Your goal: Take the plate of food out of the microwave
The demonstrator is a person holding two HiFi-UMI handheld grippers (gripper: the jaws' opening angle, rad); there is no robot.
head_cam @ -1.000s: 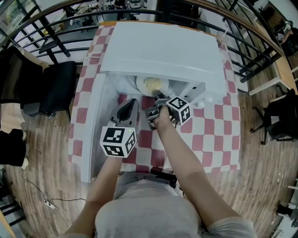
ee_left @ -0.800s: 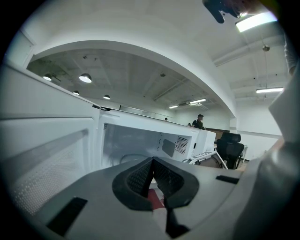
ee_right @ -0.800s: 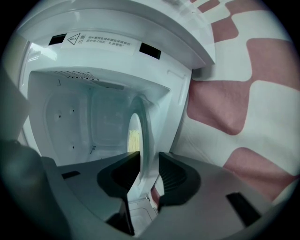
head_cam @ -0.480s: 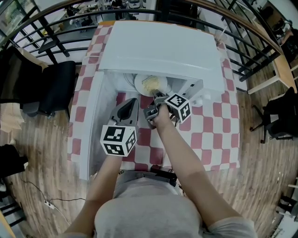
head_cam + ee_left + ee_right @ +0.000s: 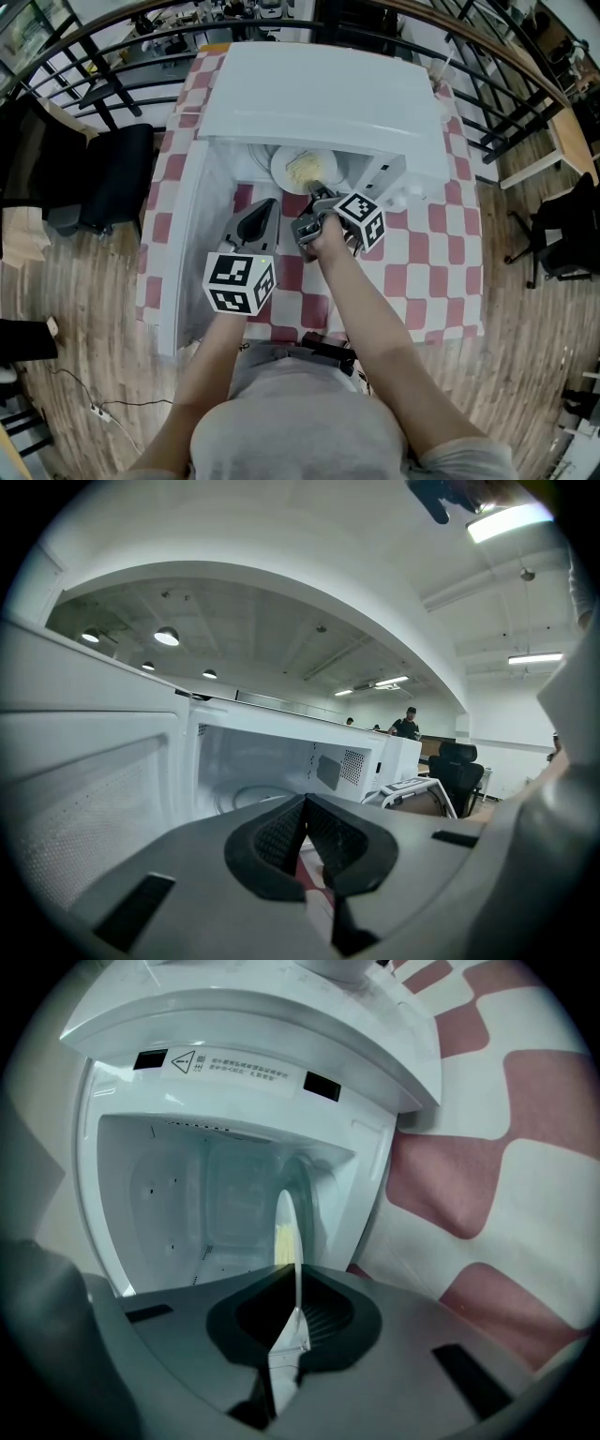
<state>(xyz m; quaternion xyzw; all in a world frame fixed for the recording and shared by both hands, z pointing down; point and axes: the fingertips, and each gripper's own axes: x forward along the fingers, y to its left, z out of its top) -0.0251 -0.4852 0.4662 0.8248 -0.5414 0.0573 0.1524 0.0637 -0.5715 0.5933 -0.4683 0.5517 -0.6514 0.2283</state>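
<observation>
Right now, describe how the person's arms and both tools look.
The left tool and right tool are matte grey wedge-shaped bodies with black, textured pads. Each carries a white cube printed with black square markers: left cube, right cube. No cables show. The person wears a grey short-sleeved top, leaving the forearms bare.

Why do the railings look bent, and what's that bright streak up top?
Head view: the wide lens bows the railings into curves. Left gripper view: a ceiling light glares out, corners black. Right gripper view: the plate is edge-on, softly blurred.
</observation>
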